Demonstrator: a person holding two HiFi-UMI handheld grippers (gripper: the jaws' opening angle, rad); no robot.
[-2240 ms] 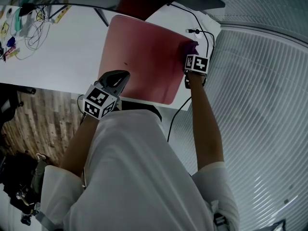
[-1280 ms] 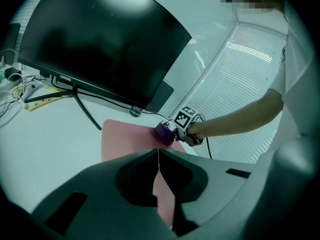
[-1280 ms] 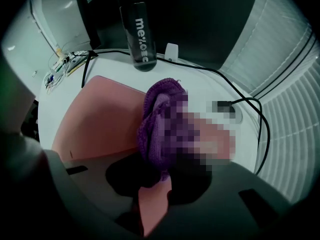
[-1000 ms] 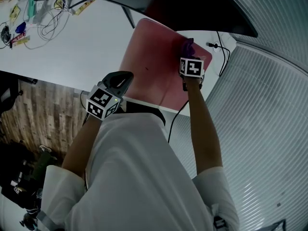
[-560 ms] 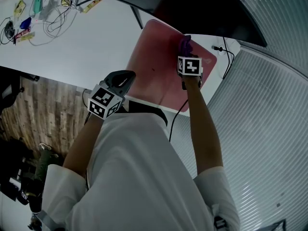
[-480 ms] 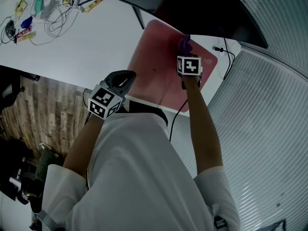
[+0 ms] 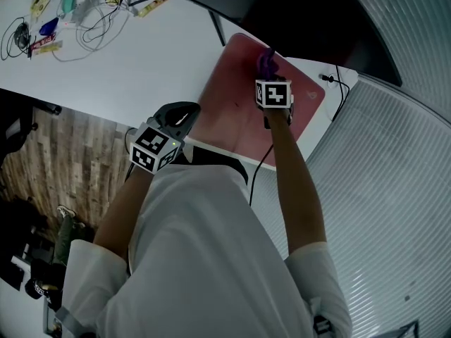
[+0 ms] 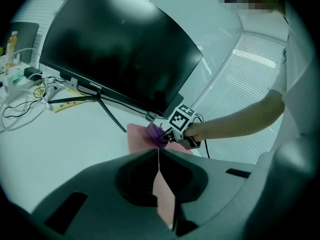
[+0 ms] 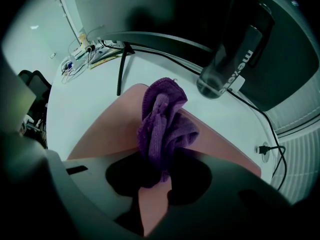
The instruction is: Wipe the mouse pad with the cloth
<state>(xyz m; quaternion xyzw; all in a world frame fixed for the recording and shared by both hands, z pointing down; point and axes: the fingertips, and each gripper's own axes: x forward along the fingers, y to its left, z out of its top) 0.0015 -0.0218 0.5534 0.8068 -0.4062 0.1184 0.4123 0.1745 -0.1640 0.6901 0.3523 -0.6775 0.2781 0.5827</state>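
Purple cloth (image 9: 162,126) is pinched between the 2 jaws of the right gripper (image 9: 155,179) and rests on the pink mouse pad (image 7: 229,111), towards its far edge. The mouse pad is laid flat on the white desk (image 7: 141,55), in front of a dark monitor (image 8: 125,49). The left gripper (image 8: 159,159) is held near the pad's near left corner, its jaws pressed together with nothing between them. A dark bottle (image 9: 230,59) is stood just beyond the pad

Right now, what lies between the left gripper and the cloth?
Only bare mouse pad: in the left gripper view it runs from the shut left gripper to the cloth held by the right gripper.
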